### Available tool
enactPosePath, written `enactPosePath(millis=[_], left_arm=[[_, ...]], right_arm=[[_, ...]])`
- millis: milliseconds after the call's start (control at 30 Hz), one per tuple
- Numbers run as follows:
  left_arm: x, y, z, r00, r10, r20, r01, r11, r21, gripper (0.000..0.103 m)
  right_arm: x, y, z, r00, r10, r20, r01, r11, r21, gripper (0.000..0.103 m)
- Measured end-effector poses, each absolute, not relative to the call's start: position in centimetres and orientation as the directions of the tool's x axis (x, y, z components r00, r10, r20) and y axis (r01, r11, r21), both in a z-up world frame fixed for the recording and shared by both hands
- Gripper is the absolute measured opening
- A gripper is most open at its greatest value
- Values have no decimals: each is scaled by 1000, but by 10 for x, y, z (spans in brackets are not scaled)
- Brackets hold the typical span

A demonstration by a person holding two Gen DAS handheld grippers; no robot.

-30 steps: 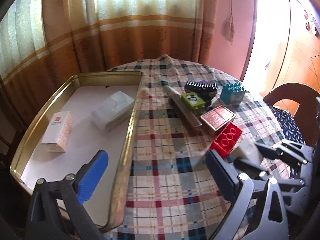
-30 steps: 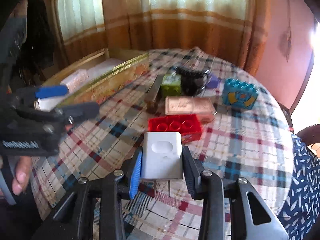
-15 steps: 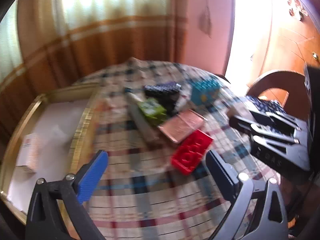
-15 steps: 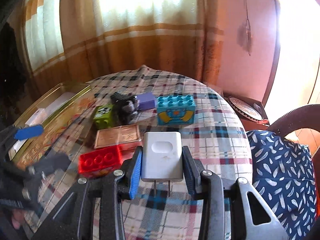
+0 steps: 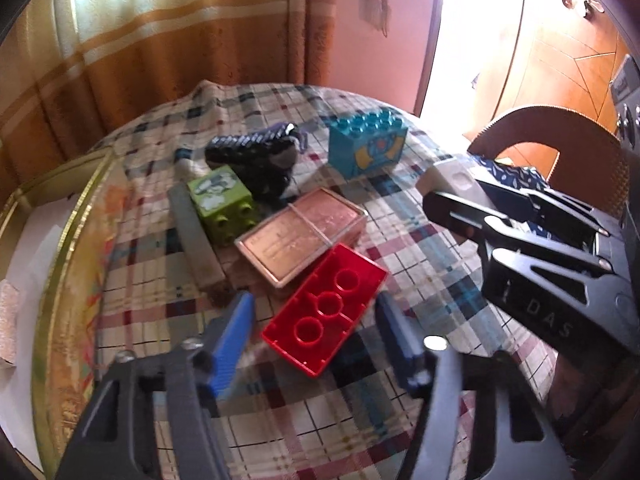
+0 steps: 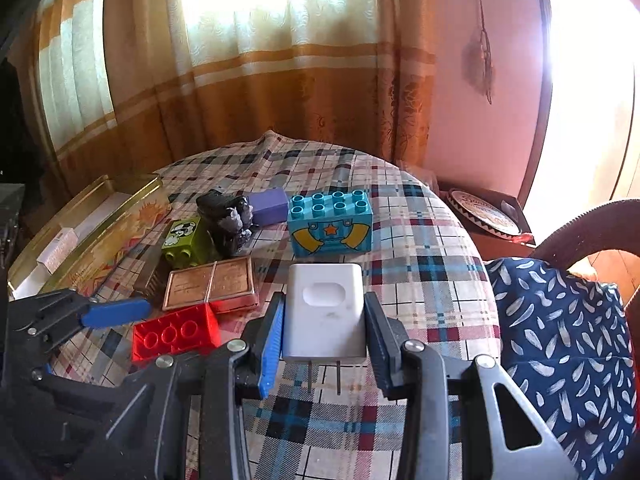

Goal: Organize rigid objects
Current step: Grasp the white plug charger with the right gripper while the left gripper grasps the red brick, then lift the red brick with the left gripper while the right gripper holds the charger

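My right gripper (image 6: 324,332) is pinching the white charger (image 6: 325,312), lower centre. Left gripper (image 5: 316,332) has just been closing, fingers either side of the red brick (image 5: 325,307), not touching. Only the right view shows the purple block (image 6: 267,206).

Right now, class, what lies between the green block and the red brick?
The copper-coloured case lies between the green block and the red brick, clearest in the left wrist view.

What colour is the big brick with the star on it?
The star brick is turquoise blue, with an orange star and yellow shapes on its side. The right wrist view shows it best.
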State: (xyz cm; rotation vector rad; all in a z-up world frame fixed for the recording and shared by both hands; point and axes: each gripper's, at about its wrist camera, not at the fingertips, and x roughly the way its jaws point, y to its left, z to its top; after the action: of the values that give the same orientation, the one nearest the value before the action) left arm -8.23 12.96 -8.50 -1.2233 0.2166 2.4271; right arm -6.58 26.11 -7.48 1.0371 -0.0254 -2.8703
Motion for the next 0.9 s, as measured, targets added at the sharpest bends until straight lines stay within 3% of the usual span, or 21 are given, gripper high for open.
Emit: enactPosePath(millis=[133, 200, 500, 900], left_arm=[[-81, 127, -85, -513, 325, -794, -449, -890, -74, 34], [-78, 127, -83, -522, 336, -784, -457, -886, -75, 30], [-69, 123, -74, -583, 334, -741, -456, -889, -43, 30], [-67, 107, -65, -655, 301, -693, -381, -924, -41, 30]], right_arm=[[-64, 254, -75, -770, -73, -633, 92, -996, 2, 40], [-64, 253, -75, -771, -72, -633, 95, -996, -2, 40], [-59, 247, -73, -790, -67, -610, 112, -993, -35, 40], [-57, 255, -71, -795, -124, -594, 126, -991, 38, 40]])
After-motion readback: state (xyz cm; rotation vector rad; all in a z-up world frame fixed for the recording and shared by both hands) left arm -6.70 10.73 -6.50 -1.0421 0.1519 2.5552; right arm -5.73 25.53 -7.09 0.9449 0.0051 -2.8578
